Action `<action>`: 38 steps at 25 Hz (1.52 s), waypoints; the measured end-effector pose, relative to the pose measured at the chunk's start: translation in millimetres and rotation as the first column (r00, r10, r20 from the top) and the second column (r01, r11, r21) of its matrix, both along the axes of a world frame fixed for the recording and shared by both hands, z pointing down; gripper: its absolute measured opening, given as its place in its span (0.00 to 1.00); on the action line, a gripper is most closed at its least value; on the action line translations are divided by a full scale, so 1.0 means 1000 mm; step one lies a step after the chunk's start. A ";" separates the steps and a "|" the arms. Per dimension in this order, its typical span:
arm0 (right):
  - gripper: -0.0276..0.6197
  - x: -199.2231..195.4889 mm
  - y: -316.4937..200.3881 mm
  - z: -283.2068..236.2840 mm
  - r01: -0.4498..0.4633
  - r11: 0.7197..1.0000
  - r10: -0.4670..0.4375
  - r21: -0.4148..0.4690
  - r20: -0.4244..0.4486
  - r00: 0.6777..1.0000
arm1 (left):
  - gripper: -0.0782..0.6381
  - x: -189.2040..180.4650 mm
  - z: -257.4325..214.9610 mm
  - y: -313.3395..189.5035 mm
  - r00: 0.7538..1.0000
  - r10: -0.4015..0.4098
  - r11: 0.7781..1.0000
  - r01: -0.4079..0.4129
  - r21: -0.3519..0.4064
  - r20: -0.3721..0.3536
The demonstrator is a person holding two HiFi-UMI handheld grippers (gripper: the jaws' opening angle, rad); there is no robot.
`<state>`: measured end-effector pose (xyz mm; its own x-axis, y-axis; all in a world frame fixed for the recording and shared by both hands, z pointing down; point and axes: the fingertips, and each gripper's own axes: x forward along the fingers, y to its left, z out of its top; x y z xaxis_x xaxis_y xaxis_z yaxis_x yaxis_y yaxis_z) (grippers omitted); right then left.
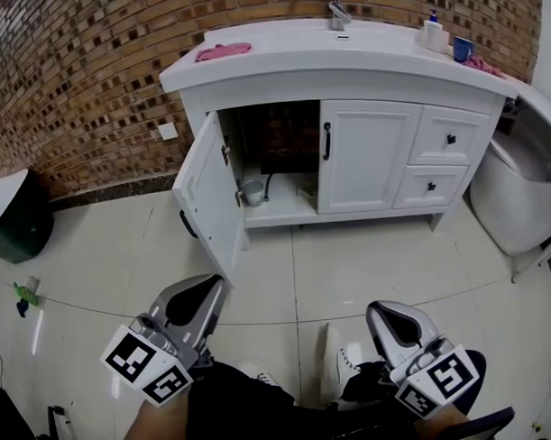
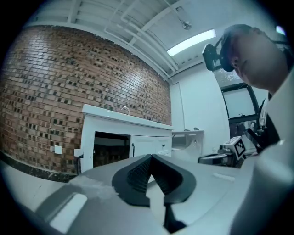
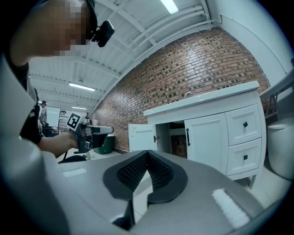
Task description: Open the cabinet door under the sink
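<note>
The white vanity cabinet point(image 1: 368, 153) stands under the sink against the brick wall. Its left door point(image 1: 205, 194) is swung wide open toward me, showing a dark inside with pipes and a metal cup point(image 1: 253, 191). The right door, with its black handle point(image 1: 326, 141), is closed. My left gripper point(image 1: 206, 285) hangs well back from the open door, shut and empty, pointing level at the cabinet point(image 2: 133, 147). My right gripper point(image 1: 387, 308) is beside it at the lower right, also shut with nothing in it. The right gripper view shows the open door point(image 3: 141, 137) and the left gripper point(image 3: 98, 131).
Two drawers point(image 1: 449, 136) sit right of the doors. A pink cloth point(image 1: 223, 51), faucet point(image 1: 339, 14), soap bottle point(image 1: 433, 29) and blue cup point(image 1: 463, 48) are on the counter. A white fixture point(image 1: 518, 188) stands at the right, a dark bin point(image 1: 18, 219) at the left. My legs are below.
</note>
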<state>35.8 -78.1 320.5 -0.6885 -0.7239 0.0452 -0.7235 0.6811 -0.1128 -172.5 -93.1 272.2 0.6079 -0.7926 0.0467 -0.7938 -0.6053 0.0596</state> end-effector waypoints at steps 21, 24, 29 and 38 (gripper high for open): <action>0.05 0.022 0.029 0.005 -0.025 1.000 0.026 0.011 -0.039 0.999 | 0.11 0.042 0.027 0.053 1.000 0.009 1.000 -0.009 -0.004 -0.020; 0.05 0.019 0.030 0.005 -0.023 1.000 0.024 0.012 -0.038 0.999 | 0.11 0.037 0.028 0.054 1.000 0.002 1.000 -0.002 -0.007 -0.022; 0.05 0.017 0.032 0.004 -0.031 0.999 0.031 0.014 -0.049 0.998 | 0.11 0.033 0.030 0.054 0.999 -0.004 1.000 0.003 -0.011 -0.033; 0.05 0.018 0.030 0.009 -0.061 0.998 0.061 0.003 -0.069 0.996 | 0.11 0.031 0.032 0.050 0.999 -0.002 1.000 0.001 -0.012 -0.032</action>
<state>53.4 -47.9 329.5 -0.6383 -0.7645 0.0900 -0.7697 0.6355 -0.0603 -141.5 -42.9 304.1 0.6081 -0.7930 0.0368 -0.7922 -0.6032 0.0922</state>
